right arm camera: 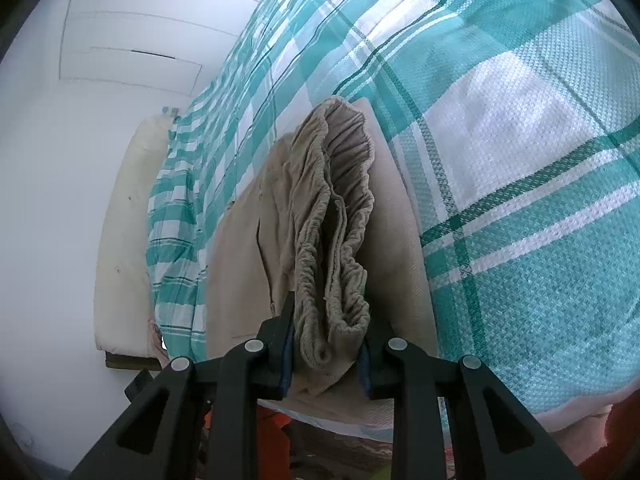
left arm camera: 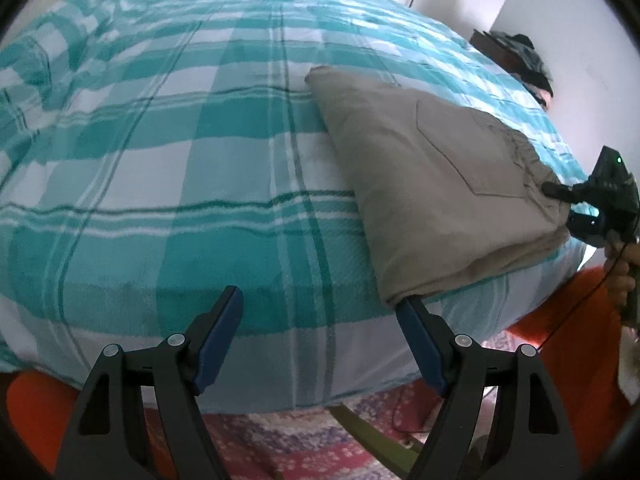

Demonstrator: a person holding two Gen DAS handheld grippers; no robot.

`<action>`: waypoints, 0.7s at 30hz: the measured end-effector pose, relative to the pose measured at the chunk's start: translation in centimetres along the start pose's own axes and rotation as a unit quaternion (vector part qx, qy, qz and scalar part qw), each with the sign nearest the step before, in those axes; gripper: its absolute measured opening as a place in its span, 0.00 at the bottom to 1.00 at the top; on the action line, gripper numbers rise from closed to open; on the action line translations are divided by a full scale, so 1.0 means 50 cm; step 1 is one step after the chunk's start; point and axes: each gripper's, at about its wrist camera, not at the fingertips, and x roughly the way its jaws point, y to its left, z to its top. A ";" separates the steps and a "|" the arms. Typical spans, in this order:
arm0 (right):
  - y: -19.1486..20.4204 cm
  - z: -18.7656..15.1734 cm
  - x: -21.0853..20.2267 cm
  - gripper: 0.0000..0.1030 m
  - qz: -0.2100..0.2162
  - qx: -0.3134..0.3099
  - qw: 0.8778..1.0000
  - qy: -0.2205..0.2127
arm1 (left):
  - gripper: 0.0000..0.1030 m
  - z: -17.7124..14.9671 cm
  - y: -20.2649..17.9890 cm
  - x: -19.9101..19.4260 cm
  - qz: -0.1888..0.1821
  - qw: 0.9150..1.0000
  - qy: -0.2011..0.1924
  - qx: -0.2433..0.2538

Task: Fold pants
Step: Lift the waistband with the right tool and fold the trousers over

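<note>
Beige pants (left arm camera: pixel 432 184) lie folded on the teal and white plaid bed (left arm camera: pixel 200 160), at the right near the front edge, back pocket up. My left gripper (left arm camera: pixel 320 316) is open, hovering over the bed's front edge; its right finger (left arm camera: pixel 416 328) touches the near folded corner. My right gripper (right arm camera: pixel 326 340) is shut on the gathered elastic waistband (right arm camera: pixel 336 216) of the pants. It also shows in the left wrist view (left arm camera: pixel 560 194) at the pants' right end.
A pillow (left arm camera: pixel 36 64) lies at the bed's far left. Dark clothes (left arm camera: pixel 524 60) sit on furniture by the wall at the right. A patterned rug (left arm camera: pixel 304 436) covers the floor below. A white wardrobe (right arm camera: pixel 132 28) stands beyond the bed.
</note>
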 end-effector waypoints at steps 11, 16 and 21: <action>0.095 -0.008 -0.020 0.24 -0.076 -0.114 0.990 0.013 | 0.83 0.049 -0.004 -0.078 -0.047 0.998 -0.045 -0.020; 0.045 -0.008 -0.004 0.29 -0.077 -0.086 0.993 0.034 | 0.83 0.107 0.001 -0.013 -0.073 0.997 -0.016 -0.017; 0.076 0.023 -0.085 0.72 -0.101 -0.112 0.989 -0.012 | 0.83 0.161 0.017 0.062 -0.133 0.989 0.022 -0.056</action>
